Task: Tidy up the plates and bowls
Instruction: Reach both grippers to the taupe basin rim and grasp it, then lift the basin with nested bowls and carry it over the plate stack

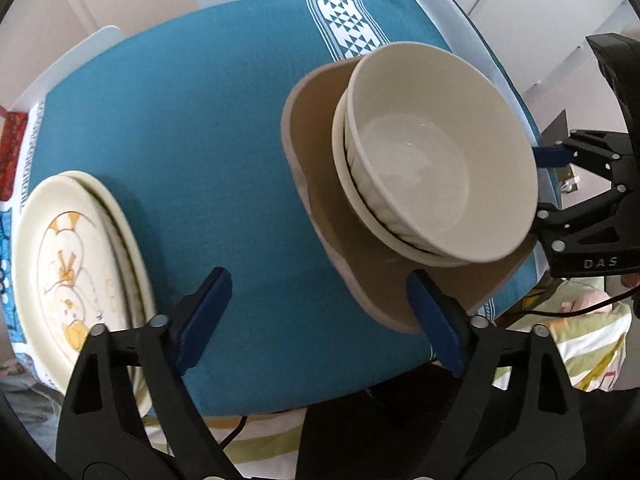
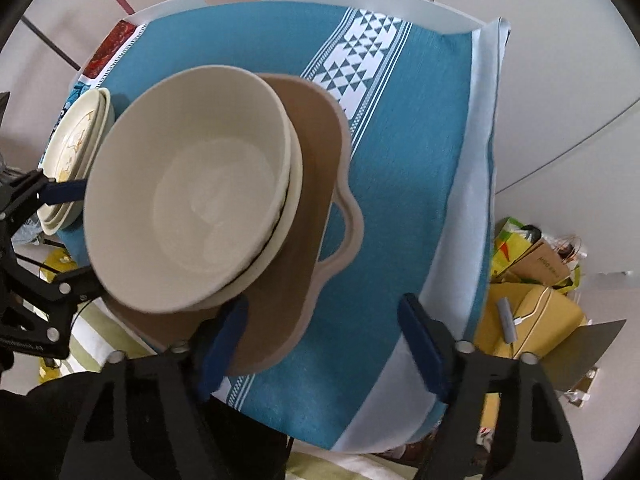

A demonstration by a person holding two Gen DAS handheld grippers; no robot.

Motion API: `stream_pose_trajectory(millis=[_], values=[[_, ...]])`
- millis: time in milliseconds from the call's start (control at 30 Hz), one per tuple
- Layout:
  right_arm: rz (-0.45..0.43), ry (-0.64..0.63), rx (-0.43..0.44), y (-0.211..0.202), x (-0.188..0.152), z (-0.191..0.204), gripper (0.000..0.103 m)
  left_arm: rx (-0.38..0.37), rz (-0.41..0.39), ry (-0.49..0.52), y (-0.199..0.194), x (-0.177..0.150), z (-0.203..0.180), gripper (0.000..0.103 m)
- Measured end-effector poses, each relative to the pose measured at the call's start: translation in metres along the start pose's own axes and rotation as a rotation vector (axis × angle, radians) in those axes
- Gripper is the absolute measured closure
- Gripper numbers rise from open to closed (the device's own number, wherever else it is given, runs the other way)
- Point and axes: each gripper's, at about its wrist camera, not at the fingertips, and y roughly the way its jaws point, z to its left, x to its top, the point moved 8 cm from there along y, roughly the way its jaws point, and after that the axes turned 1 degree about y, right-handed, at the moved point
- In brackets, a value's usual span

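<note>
Nearest the left wrist camera, the left gripper points steeply down with its blue pads parted; its right pad sits at the near rim of a brown tray, while its left pad hangs over bare cloth, so nothing is clamped. To its left, at the surface's near left edge, lies a stack of cream plates, the top one printed with a yellow cartoon figure. A teal cloth with a white geometric band covers the surface between the plates and the tray. On the tray stand two nested cream bowls, the upper one tilted slightly inside the lower. Further right, the right gripper reaches in at the bowls' far side. In the right wrist view, the plates appear at far left, then the bowls on the tray. The right gripper is also parted, its left pad at the tray's near rim, its right pad over cloth; whether either pad touches the tray is unclear.
</note>
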Motion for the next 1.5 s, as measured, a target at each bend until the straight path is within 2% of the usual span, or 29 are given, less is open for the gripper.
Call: stream_pose_trajectory(millis=[67,133,233,300,333,367,400,467,667,767,967,1100,1300,1500], values=[[0.003,0.005,0.008,0.004,0.000,0.001,0.046,-0.010,0.002,-0.004,0.006,0.002,-0.001,0.031],[-0.001,0.009,0.017,0.007,-0.001,0.003,0.050,-0.015,-0.004,-0.004,0.010,0.004,-0.003,0.040],[-0.017,0.033,0.013,0.011,-0.002,0.002,0.051,-0.007,-0.015,-0.002,0.017,0.005,-0.004,0.043],[-0.037,0.051,0.026,0.013,-0.002,0.001,0.063,-0.019,-0.014,-0.009,0.021,0.006,-0.005,0.052],[-0.047,0.059,0.045,0.013,-0.001,0.002,0.072,-0.027,-0.015,-0.008,0.022,0.007,-0.006,0.061],[-0.055,0.062,0.059,0.013,-0.001,0.003,0.075,-0.027,-0.020,0.003,0.023,0.009,-0.009,0.069],[-0.065,0.056,0.060,0.013,-0.001,0.005,0.077,-0.024,-0.023,0.012,0.024,0.010,-0.011,0.074],[-0.085,0.035,0.065,0.014,-0.002,0.009,0.088,-0.016,-0.030,0.032,0.027,0.012,-0.014,0.082],[-0.131,0.032,0.074,0.011,-0.001,0.006,0.089,-0.006,-0.083,0.069,0.029,0.018,-0.020,0.086],[-0.143,0.024,0.060,0.009,-0.008,0.012,0.089,0.031,-0.099,0.099,0.028,0.019,-0.023,0.086],[-0.167,0.028,0.067,0.004,-0.012,0.012,0.089,0.050,-0.123,0.090,0.020,0.015,-0.019,0.086],[-0.180,0.010,0.072,-0.006,-0.001,0.016,0.089,0.063,-0.138,0.067,0.006,0.018,-0.010,0.086],[-0.229,-0.042,0.070,-0.041,0.022,0.041,0.089,0.088,-0.207,0.033,-0.047,0.021,0.023,0.086],[-0.256,-0.071,0.070,-0.067,0.051,0.101,0.089,0.098,-0.228,0.030,-0.090,0.006,0.078,0.086]])
